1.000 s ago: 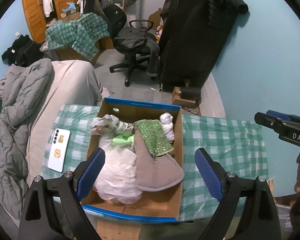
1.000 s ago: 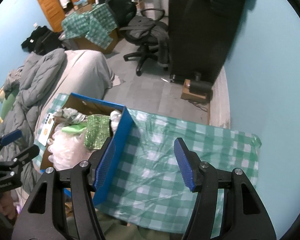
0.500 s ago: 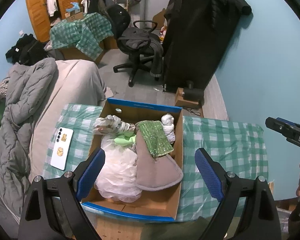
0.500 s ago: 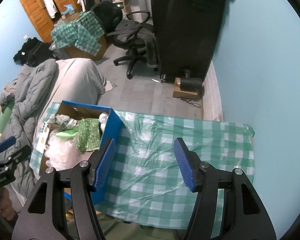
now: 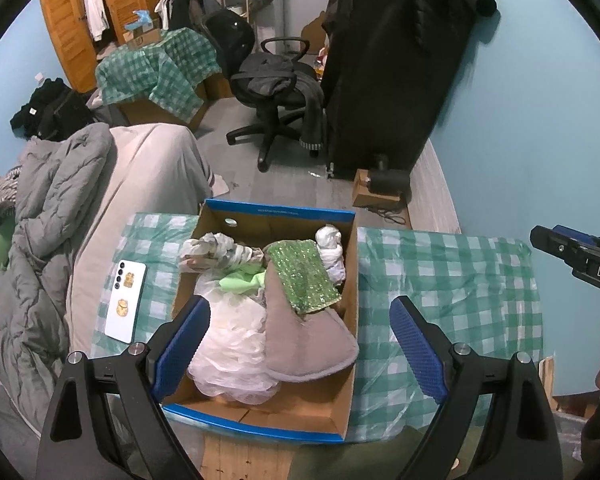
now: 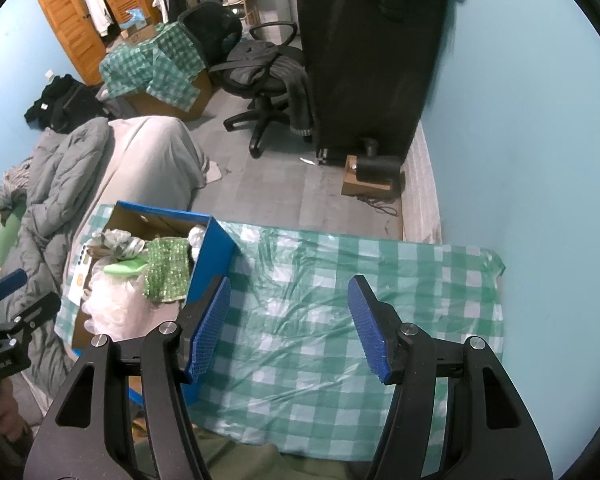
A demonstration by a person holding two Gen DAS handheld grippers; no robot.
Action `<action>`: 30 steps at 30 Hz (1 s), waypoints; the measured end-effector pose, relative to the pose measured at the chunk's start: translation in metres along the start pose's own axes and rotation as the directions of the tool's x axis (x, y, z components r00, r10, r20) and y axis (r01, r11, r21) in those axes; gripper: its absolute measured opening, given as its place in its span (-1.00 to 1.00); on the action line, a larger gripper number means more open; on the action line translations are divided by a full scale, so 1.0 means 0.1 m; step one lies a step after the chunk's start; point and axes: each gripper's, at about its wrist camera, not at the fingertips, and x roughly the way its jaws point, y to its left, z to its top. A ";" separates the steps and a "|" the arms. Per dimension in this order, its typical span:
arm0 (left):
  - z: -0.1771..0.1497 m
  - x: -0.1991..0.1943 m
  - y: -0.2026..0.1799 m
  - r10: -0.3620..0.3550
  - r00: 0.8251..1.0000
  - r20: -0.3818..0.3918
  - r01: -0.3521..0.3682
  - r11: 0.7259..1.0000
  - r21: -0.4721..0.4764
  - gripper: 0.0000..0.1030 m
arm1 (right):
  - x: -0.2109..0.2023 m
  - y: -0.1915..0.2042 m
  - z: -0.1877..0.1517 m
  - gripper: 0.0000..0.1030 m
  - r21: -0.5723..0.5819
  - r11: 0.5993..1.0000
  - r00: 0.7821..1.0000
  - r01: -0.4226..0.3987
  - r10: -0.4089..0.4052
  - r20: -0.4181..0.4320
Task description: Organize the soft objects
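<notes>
A blue-rimmed cardboard box [image 5: 276, 211] sits on a green checked tablecloth [image 5: 444, 280]. It holds soft things: a grey felt piece [image 5: 304, 344], a green sequinned cloth [image 5: 304, 280], white filmy plastic [image 5: 236, 352], a light green cloth [image 5: 242, 280] and a white bundle [image 5: 332, 248]. My left gripper [image 5: 300, 344] is open and empty, above the box's near half. My right gripper [image 6: 290, 324] is open and empty over the bare cloth right of the box [image 6: 216, 256]. The right gripper also shows in the left wrist view [image 5: 576, 252].
A white phone [image 5: 126, 300] lies on the cloth left of the box. A bed with a grey duvet [image 5: 40, 216] is at the left. An office chair [image 5: 276, 92], a black draped rack [image 5: 392, 68] and a small box on the floor [image 5: 376, 188] stand beyond the table.
Both grippers have drawn back and up, so the box and table look smaller and farther. Both stay open and empty. Nothing in the box has moved.
</notes>
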 end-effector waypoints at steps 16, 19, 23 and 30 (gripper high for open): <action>0.00 0.05 -0.02 0.020 1.000 -0.011 -0.020 1.000 -0.009 0.79 | 0.01 -0.05 0.00 0.17 -0.008 1.000 1.000 -0.004 0.004 -0.003; -0.01 0.05 -0.02 0.022 1.000 -0.011 -0.022 1.000 -0.010 0.79 | 0.01 -0.05 0.00 0.17 -0.007 1.000 1.000 -0.004 0.004 -0.003; 0.00 0.05 -0.01 0.023 1.000 -0.006 -0.023 1.000 -0.006 0.79 | 0.00 -0.04 0.00 0.17 -0.007 1.000 1.000 -0.003 0.003 -0.003; 0.01 0.03 -0.02 0.032 0.999 0.000 -0.032 0.999 -0.011 0.79 | 0.00 -0.03 0.00 0.17 -0.006 1.000 1.000 0.000 0.000 -0.002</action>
